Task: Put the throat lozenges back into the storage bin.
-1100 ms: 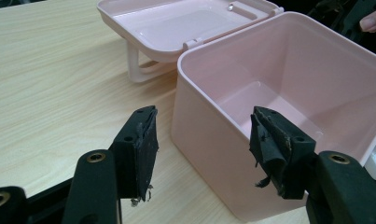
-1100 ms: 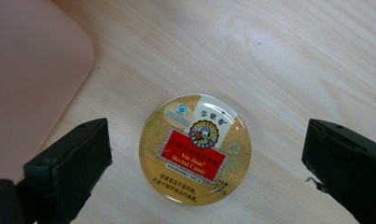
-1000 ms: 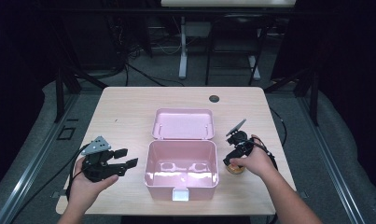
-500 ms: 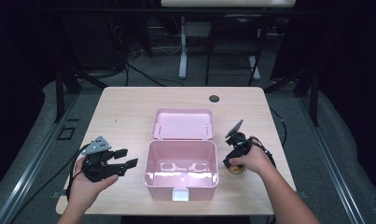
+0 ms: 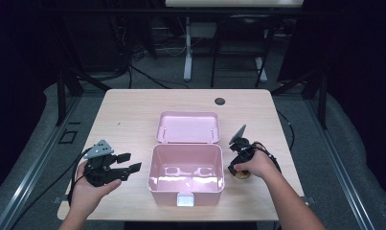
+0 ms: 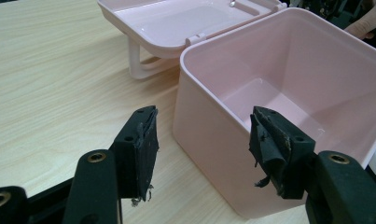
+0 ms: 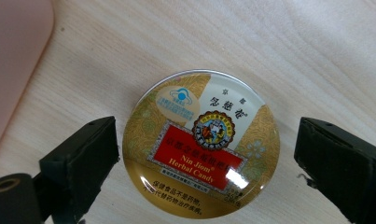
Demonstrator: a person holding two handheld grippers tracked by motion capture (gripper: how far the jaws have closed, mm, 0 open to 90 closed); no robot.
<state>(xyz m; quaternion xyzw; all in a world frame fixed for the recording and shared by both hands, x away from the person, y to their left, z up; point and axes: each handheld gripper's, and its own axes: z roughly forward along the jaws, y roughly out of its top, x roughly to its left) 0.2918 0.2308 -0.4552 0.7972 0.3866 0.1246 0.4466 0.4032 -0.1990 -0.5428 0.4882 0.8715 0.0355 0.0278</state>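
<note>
In the high view, the right gripper (image 5: 238, 168) is seen lowered over a round candy tin (image 5: 242, 174) lying on the table (image 5: 133, 110) just right of the open pink box (image 5: 186, 172), while the left gripper (image 5: 128, 163) is held left of that box. In the left gripper view, its jaws are spread apart with nothing between them, the box's near wall rising just beyond. In the right gripper view, the tin (image 7: 200, 143) lies flat between widely parted jaws, neither of which touches it.

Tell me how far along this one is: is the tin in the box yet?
Not yet. Done: the pink box stands open and empty, its lid laid back. In hand: the right hand-held gripper points down over the tin on the table, jaws open either side, not gripping. The left hand-held gripper waits open beside the box. Left, likely: grasp the tin, put it in, shut the lid.
</note>
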